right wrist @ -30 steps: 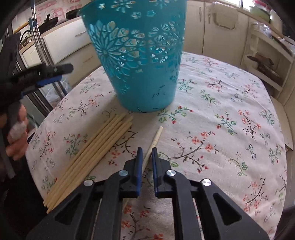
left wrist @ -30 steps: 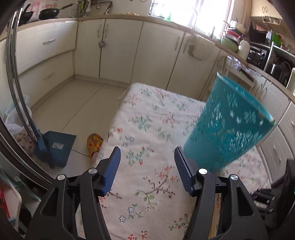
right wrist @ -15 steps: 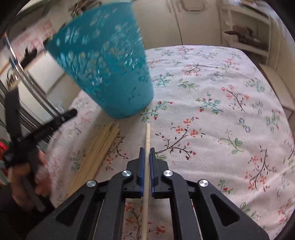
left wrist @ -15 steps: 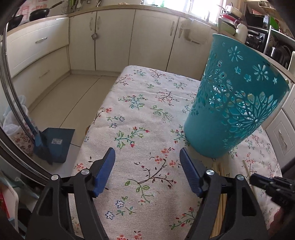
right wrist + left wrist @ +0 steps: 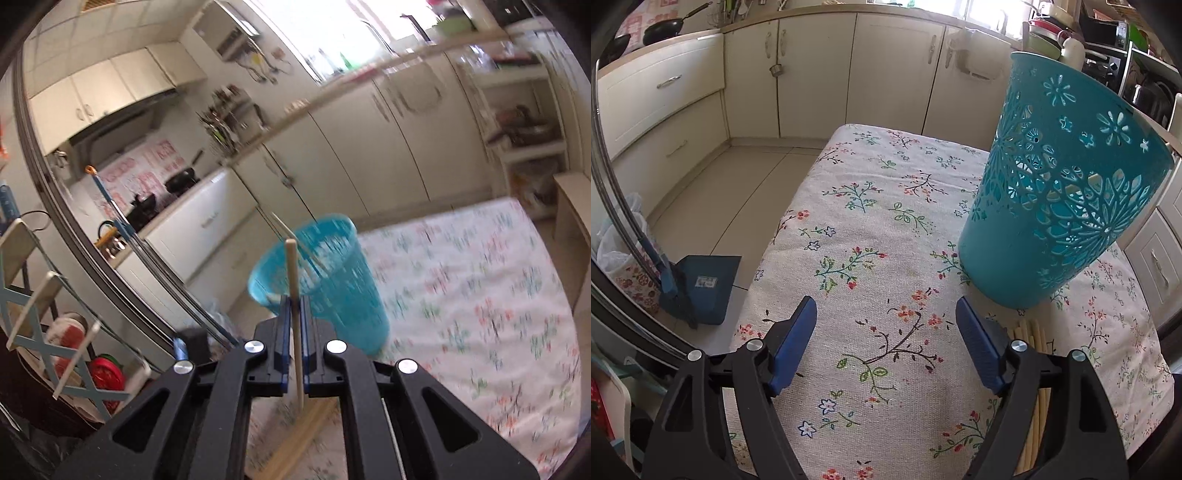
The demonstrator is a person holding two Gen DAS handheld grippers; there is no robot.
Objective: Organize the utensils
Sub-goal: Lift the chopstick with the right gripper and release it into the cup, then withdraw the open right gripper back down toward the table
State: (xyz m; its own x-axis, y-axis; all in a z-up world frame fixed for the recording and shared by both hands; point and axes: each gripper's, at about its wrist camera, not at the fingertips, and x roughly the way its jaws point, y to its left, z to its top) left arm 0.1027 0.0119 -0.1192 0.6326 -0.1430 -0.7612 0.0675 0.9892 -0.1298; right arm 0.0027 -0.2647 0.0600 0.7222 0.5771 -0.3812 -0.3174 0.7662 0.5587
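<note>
Your right claw (image 5: 294,308) is clamped tight on one wooden stick (image 5: 293,291), held up in the air in front of the blue basket (image 5: 332,291). Your left claw (image 5: 885,325) is opening with nothing between its jaws, over the flowery counter (image 5: 871,229). More sticks (image 5: 1030,334) lie flat beside the basket.

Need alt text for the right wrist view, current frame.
The right gripper is shut on a single wooden chopstick, lifted with its tip in front of the teal perforated basket on the floral tablecloth. More chopsticks lie below; the kitchen background is motion-blurred.
</note>
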